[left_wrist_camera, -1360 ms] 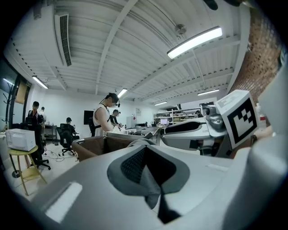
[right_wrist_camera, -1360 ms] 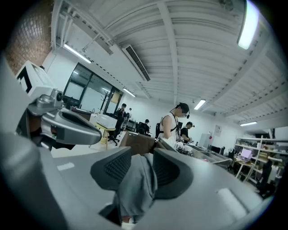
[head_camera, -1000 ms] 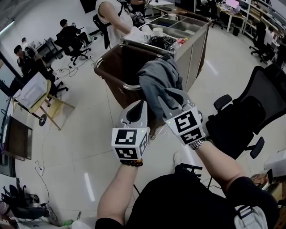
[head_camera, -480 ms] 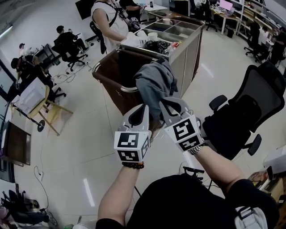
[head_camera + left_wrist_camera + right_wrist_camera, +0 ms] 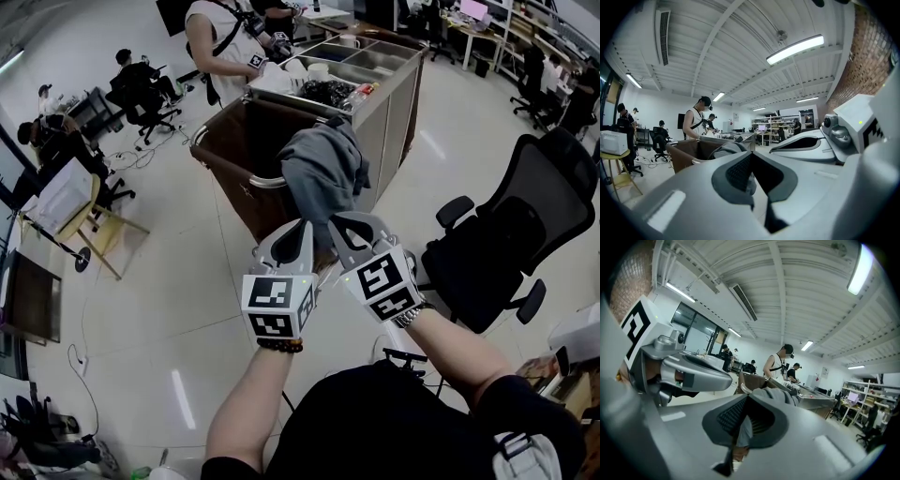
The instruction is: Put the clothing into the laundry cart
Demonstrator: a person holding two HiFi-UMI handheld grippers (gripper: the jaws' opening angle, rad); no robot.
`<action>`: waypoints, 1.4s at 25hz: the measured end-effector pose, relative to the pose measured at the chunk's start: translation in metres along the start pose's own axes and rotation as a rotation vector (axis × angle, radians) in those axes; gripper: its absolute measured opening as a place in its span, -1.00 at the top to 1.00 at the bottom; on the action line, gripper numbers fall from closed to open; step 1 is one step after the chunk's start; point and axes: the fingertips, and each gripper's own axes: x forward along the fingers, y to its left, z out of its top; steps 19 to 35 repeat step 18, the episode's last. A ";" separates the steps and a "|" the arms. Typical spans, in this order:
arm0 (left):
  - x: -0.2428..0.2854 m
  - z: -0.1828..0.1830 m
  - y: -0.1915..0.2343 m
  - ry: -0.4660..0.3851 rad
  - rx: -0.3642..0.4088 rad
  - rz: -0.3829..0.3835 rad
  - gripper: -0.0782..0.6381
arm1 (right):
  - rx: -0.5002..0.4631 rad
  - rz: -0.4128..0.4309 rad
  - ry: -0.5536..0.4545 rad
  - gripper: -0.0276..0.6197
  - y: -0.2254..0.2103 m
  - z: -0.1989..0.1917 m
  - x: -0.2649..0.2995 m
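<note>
A grey garment [image 5: 321, 173] hangs over the near rim of the brown laundry cart [image 5: 225, 141], its lower end trailing down outside the wall. Both grippers sit side by side at that lower end. My left gripper [image 5: 300, 232] is shut with a fold of grey cloth pinched in its jaws [image 5: 751, 180]. My right gripper [image 5: 339, 228] is shut on the same garment, and cloth shows between its pads [image 5: 743, 427]. The garment [image 5: 777, 393] rises ahead to the cart rim [image 5: 746, 380]. The cart [image 5: 684, 154] and the garment [image 5: 726, 149] also lie ahead in the left gripper view.
A steel-topped counter [image 5: 394, 84] with trays and clutter stands against the cart's far right side. A person in a white sleeveless top [image 5: 220, 42] works behind the cart. A black office chair [image 5: 506, 234] is close on my right. A wooden chair [image 5: 103, 225] stands at left.
The right gripper's jaws have closed on the garment's lower end. Both grippers have drawn a little closer together below the cart rim.
</note>
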 end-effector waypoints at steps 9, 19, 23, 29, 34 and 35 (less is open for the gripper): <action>0.004 -0.009 0.002 0.012 -0.001 0.001 0.77 | 0.009 0.007 0.004 0.91 0.001 -0.007 0.005; 0.008 -0.011 -0.002 0.015 0.001 -0.001 0.77 | 0.007 0.008 0.001 0.91 -0.002 -0.009 0.003; 0.008 -0.011 -0.002 0.015 0.001 -0.001 0.77 | 0.007 0.008 0.001 0.91 -0.002 -0.009 0.003; 0.008 -0.011 -0.002 0.015 0.001 -0.001 0.77 | 0.007 0.008 0.001 0.91 -0.002 -0.009 0.003; 0.008 -0.011 -0.002 0.015 0.001 -0.001 0.77 | 0.007 0.008 0.001 0.91 -0.002 -0.009 0.003; 0.008 -0.011 -0.002 0.015 0.001 -0.001 0.77 | 0.007 0.008 0.001 0.91 -0.002 -0.009 0.003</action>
